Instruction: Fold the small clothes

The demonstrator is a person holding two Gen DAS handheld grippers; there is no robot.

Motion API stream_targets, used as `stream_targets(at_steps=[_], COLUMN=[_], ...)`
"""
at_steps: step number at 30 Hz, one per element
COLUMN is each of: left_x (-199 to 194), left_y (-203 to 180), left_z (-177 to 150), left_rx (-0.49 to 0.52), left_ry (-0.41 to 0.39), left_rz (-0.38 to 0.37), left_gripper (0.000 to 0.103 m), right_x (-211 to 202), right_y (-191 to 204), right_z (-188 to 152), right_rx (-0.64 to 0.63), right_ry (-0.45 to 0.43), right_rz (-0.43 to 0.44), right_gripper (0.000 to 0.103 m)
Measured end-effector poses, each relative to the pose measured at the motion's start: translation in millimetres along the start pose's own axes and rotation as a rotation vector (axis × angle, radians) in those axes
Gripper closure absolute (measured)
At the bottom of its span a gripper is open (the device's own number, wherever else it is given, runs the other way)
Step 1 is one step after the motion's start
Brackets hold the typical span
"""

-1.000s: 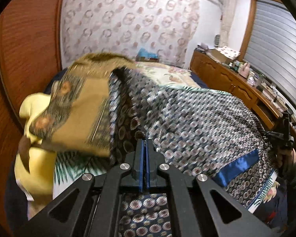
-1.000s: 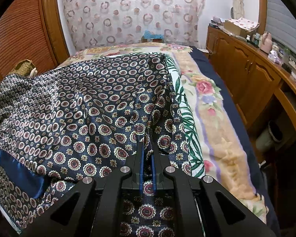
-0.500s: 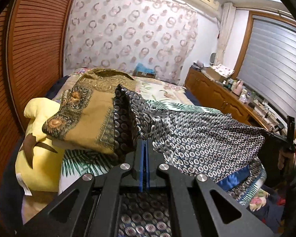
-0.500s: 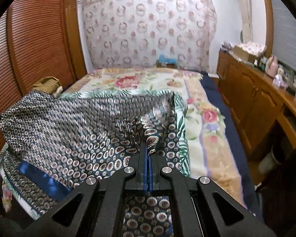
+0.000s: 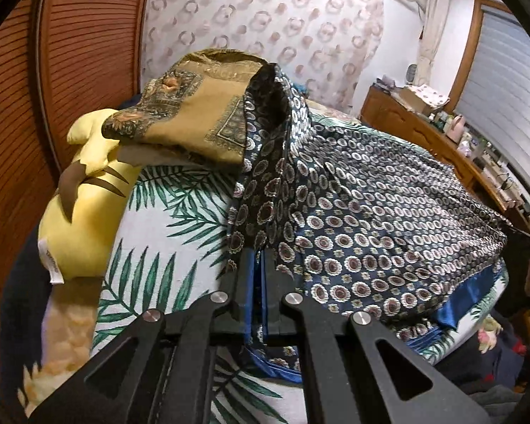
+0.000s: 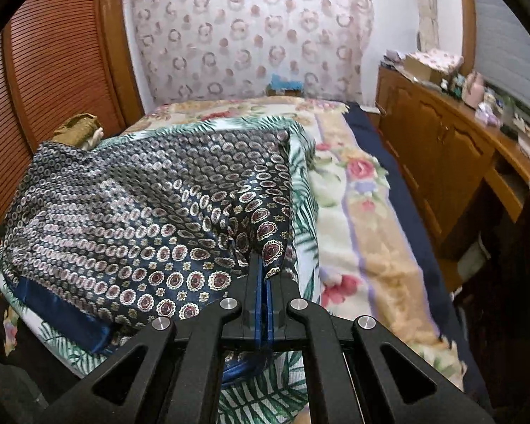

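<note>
A dark blue patterned garment (image 5: 371,212) with medallion print and a plain blue hem band (image 5: 470,296) is stretched over the bed; it also shows in the right wrist view (image 6: 141,205). My left gripper (image 5: 259,258) is shut on the garment's left edge, with cloth bunched over the tips. My right gripper (image 6: 263,268) is shut on the garment's right edge. The cloth hangs taut between them, doubled over itself just above the leaf-print bedspread (image 5: 166,226).
A mustard patterned folded cloth (image 5: 194,113) lies on a yellow plush toy (image 5: 84,205) at the left. A wooden slatted wardrobe (image 6: 52,70) stands left. A wooden cabinet (image 6: 441,162) with clutter runs along the right. The flowered blanket (image 6: 363,212) covers the bed's right side.
Both grippers lifted the near edge of the garment and carried it forward over the rest, so the cloth is now doubled; the blue hem band has come underneath at the near side.
</note>
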State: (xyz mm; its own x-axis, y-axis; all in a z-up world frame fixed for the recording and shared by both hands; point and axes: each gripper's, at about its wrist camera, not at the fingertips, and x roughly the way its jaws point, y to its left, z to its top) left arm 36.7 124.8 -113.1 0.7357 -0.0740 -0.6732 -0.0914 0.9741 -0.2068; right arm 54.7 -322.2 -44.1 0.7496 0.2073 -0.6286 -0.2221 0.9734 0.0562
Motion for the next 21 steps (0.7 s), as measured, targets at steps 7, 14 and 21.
stream_targets(at_steps=[7,14,21], left_x=[-6.5,9.9,24.1], left_y=[-5.2,-2.5,7.0], left_z=[2.5,-1.0,2.7], left_rx=[0.039,0.034,-0.012], left_ry=[-0.030,0.004,0.037], left_rz=[0.018,0.049,0.037], left_gripper=[0.069,0.057,0.057], right_x=[-14.5,-40.8,-30.5], right_y=[16.0,37.0,79.7], right_z=[0.1,-12.1,-17.0], right_rx=[-0.023,-0.036,-0.090], right_ry=[-0.059,-0.134,-0.135], right_rz=[-0.018,-0.011,0.075], right_gripper=[0.100,0.065,0.046])
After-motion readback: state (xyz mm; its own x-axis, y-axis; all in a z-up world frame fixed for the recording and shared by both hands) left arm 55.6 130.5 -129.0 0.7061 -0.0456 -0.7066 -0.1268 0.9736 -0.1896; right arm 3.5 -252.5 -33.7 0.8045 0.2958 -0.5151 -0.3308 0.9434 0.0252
